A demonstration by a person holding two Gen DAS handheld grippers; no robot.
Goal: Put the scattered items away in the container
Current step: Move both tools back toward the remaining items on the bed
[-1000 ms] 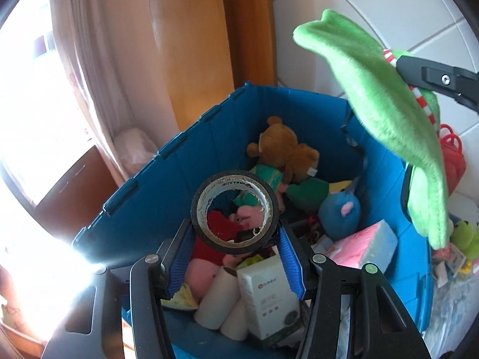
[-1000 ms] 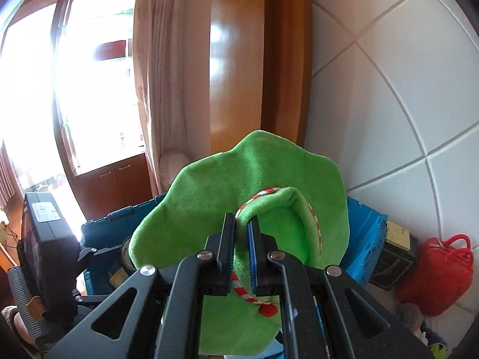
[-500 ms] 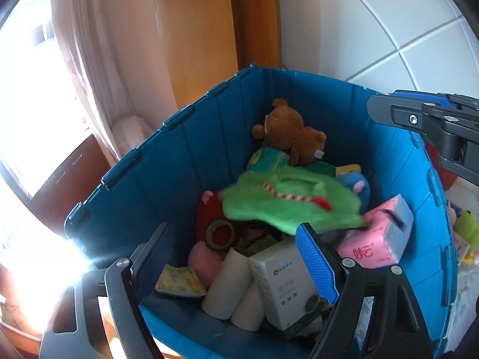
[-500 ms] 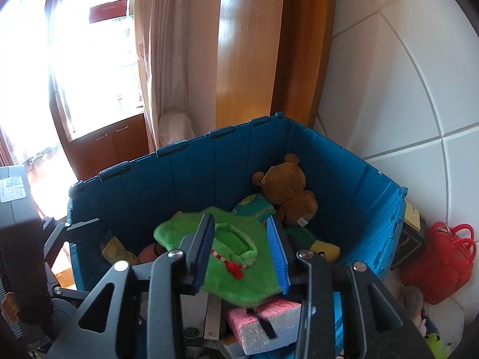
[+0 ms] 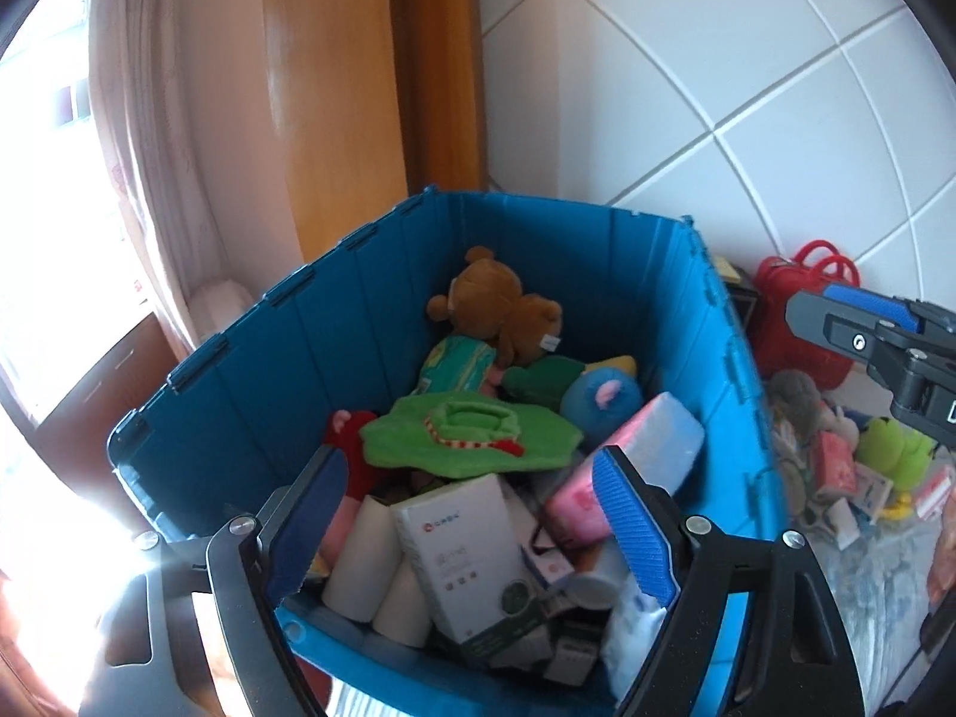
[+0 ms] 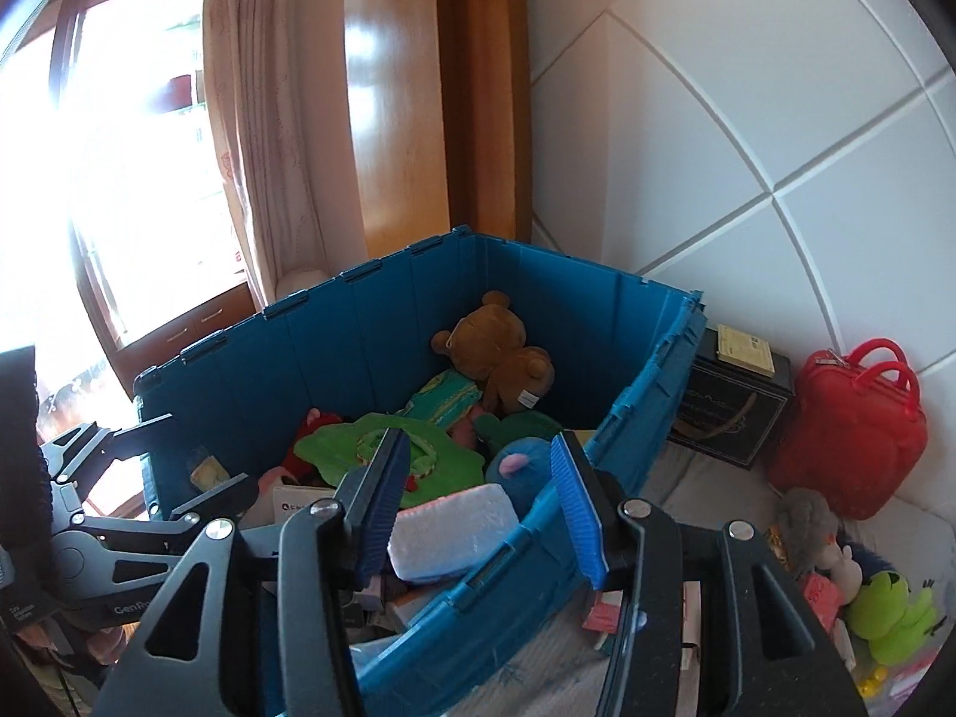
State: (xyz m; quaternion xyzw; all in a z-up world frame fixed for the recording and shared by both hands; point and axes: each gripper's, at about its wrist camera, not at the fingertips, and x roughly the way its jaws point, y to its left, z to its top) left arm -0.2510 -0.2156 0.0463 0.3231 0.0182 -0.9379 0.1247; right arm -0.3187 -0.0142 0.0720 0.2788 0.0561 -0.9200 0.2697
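A deep blue plastic storage crate (image 5: 251, 352) stands against a white tiled wall, piled with soft toys and boxes; a floppy green plush hat with red-striped trim (image 5: 472, 436) lies on top. Both the left gripper (image 5: 472, 520) and right gripper (image 6: 478, 502) are opening with nothing between the jaws, apparently freed for the scattered small toys and packets on the floor right of the crate (image 6: 848, 591)

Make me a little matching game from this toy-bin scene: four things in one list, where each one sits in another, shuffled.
Things:
1. brown teddy bear
2. green cloth hat
3. red bag
4. green frog toy

Places:
A. outside the blue bin, by the tiled wall
B. on top of the pile, mid-bin
C. on the floor with the scattered items
D. in the bin's far corner

Pairs: 1-D, 2-B, 3-A, 4-C
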